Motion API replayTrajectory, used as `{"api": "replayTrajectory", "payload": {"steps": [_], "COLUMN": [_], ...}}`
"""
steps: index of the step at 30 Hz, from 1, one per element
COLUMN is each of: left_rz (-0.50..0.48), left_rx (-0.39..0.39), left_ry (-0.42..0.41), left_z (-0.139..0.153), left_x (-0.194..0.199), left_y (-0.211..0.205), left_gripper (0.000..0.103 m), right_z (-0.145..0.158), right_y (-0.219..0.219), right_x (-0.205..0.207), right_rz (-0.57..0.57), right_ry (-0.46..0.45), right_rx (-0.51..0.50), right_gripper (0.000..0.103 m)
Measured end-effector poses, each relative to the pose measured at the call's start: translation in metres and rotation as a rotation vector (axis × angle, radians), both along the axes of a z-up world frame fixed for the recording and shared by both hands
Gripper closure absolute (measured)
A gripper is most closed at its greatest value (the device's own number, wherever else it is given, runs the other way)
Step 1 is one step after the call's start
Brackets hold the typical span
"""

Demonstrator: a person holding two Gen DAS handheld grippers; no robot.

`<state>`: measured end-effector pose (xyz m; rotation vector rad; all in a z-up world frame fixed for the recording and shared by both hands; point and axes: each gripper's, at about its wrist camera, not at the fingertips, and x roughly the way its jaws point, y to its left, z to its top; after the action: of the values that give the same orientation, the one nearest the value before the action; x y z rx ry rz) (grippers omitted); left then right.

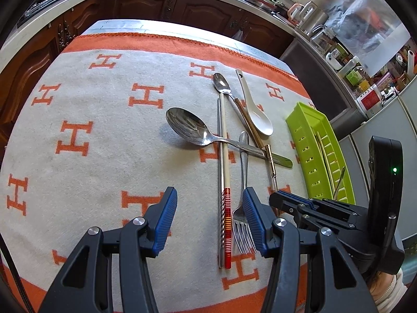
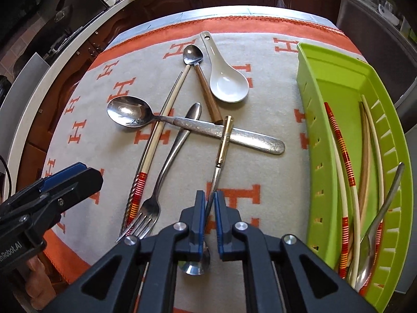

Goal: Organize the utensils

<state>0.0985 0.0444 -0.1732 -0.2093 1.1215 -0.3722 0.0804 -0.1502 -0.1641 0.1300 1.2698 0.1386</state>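
Utensils lie crossed on the orange-and-white cloth: a large steel spoon [image 2: 130,112], a fork [image 2: 166,156], a chopstick pair [image 2: 156,143], a wood-handled spoon [image 2: 206,91], a white ceramic spoon [image 2: 226,80] and a gold-handled spoon [image 2: 221,146]. My right gripper [image 2: 209,203] is shut on the gold-handled spoon's thin neck; its bowl [image 2: 195,266] shows below the fingers. My left gripper [image 1: 208,200] is open above the fork [image 1: 243,182] and chopsticks [image 1: 224,172]. The green tray [image 2: 391,135] holds chopsticks and a spoon.
The cloth's near edge runs just under both grippers. Dark wooden cabinets and a counter stand beyond the table's far edge. The green tray [image 1: 297,120] sits at the table's right side, with cluttered shelves beyond it.
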Motion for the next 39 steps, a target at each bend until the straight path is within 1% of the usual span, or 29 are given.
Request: {"api": "replayTrajectory", "payload": {"steps": [2,7,12,16,20,24,27,30,34,37,39], "left_rz": [-0.001,-0.002,-0.011,-0.025,-0.041,-0.058,-0.083,-0.101,-0.101,-0.083,-0.069], "left_rx": [0.004,0.016,0.032,0.044,0.049,0.062,0.072,0.065,0.056,0.053,0.045], "left_ry": [-0.003,-0.005,-0.002,0.008,0.03,0.04,0.031,0.023,0.03,0.045,0.066], "left_z": [0.002,0.004,0.003,0.002,0.0,0.002,0.008,0.015,0.019,0.016,0.011], "left_x": [-0.001,-0.002,-0.001,0.001,0.005,0.008,0.013,0.021,0.041,0.061,0.077], "left_y": [0.0,-0.001,-0.005,-0.009,-0.015,-0.025,-0.039,-0.052,-0.067,-0.075,-0.08], "left_gripper": [0.052,0.052,0.052,0.053,0.061,0.062,0.063,0.063,0.063,0.064,0.069], "right_z": [0.0,0.003,0.017,0.034,0.054,0.073,0.079,0.073,0.057,0.051,0.052], "right_y": [-0.006,-0.022,-0.037,-0.052,-0.074,-0.1,-0.117,-0.132,-0.147,-0.152,-0.155], "right_x": [-0.001,-0.006,-0.016,-0.024,-0.032,-0.04,-0.042,-0.043,-0.042,-0.043,-0.045], "right_rz": [-0.015,-0.062,-0.084,-0.106,-0.133,-0.166,-0.187,-0.205,-0.234,-0.245,-0.255], "right_ry": [0.009,0.015,-0.018,-0.055,-0.098,-0.143,-0.162,-0.15,-0.096,-0.09,-0.106], "right_rx": [0.027,0.122,0.183,0.227,0.258,0.244,0.177,0.126,0.098,0.128,0.138], "right_gripper": [0.099,0.1,0.1,0.1,0.1,0.1,0.099,0.099,0.098,0.098,0.098]}}
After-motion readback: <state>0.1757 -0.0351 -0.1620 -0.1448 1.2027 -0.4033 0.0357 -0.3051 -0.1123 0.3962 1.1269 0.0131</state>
